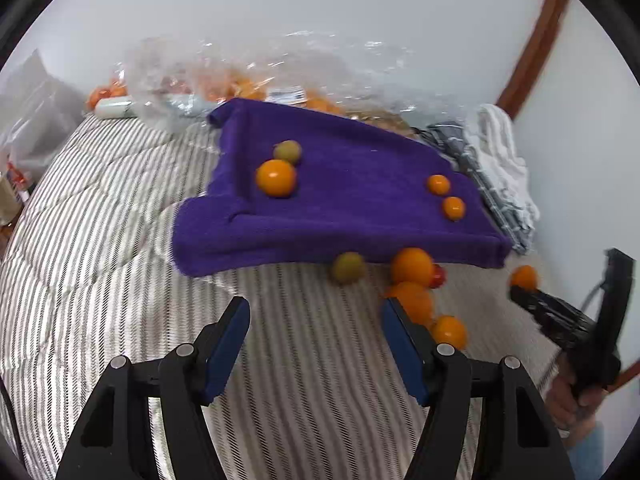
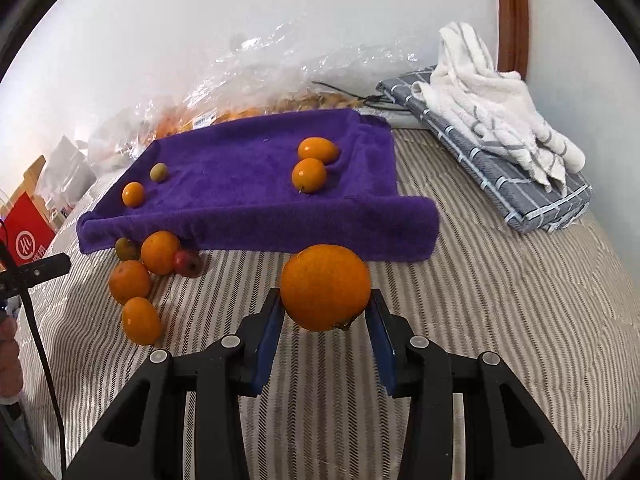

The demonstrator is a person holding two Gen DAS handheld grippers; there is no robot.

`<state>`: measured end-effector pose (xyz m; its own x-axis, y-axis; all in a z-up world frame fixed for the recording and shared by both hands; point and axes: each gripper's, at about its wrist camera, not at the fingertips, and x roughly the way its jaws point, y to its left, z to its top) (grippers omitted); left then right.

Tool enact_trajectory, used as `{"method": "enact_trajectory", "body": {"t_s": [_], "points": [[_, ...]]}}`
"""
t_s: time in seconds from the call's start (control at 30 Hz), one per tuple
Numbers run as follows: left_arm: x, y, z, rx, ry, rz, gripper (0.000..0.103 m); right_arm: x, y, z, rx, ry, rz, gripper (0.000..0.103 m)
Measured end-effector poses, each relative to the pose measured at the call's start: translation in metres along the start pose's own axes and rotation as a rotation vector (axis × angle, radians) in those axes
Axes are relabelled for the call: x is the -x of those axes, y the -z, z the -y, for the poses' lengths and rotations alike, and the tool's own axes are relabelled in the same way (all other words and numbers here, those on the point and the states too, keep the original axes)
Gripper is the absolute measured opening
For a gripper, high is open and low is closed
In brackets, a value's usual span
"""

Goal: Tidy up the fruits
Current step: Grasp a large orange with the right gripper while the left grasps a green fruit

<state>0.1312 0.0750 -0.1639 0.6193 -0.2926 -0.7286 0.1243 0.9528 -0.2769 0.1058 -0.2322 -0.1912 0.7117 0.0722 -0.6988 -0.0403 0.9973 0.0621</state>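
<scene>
Left gripper [image 1: 314,322] showing black angular linkage arms, round silver pivot screws, blue pads lining its fingers [image 1: 226,344], right gripper [image 2: 325,316] wearing the same black frame and blue pads, bare skin showing on the right hand [image 1: 570,402]

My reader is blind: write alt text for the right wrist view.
The right gripper holds an orange between its jaws above a striped bedspread. Ahead, a purple towel carries four small fruits; more fruits cluster at its front-left edge.

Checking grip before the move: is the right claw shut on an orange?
Shut: right claw pads press both sides of the round orange fruit, held off the bedspread.
</scene>
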Motion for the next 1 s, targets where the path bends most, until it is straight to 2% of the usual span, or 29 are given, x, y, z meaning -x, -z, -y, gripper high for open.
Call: {"method": "enact_trajectory", "body": {"t_s": [0.13,0.37,0.5,0.6,0.73,0.77,0.83,1.0], "points": [[-0.007,0.0,-0.003,0.017,-0.009,-0.017,0.064,0.002,0.002,0.009,-0.018,-0.005,0.0,0.042],[-0.016,-0.013,0.019,-0.012,0.041,-0.011,0.062,-0.003,0.007,0.016,-0.01,0.016,-0.006,0.042],[-0.041,-0.018,0.029,-0.017,0.016,-0.054,0.045,-0.003,0.01,0.017,0.007,0.021,0.002,0.042],[-0.057,-0.019,0.03,-0.019,-0.001,-0.068,0.038,0.0,0.011,0.017,0.02,0.023,0.008,0.042],[-0.062,-0.02,0.031,-0.022,-0.021,-0.044,0.03,0.002,0.011,0.016,0.034,0.015,0.015,0.042],[-0.063,-0.02,0.03,-0.018,-0.011,-0.042,0.025,0.001,0.012,0.015,0.038,0.014,0.014,0.042],[-0.063,-0.019,0.029,-0.01,-0.004,-0.027,0.023,0.0,0.012,0.014,0.041,0.014,0.01,0.042],[-0.05,-0.016,0.027,-0.03,-0.04,-0.003,0.023,-0.001,0.008,0.011,0.036,0.012,0.01,0.041]]}}
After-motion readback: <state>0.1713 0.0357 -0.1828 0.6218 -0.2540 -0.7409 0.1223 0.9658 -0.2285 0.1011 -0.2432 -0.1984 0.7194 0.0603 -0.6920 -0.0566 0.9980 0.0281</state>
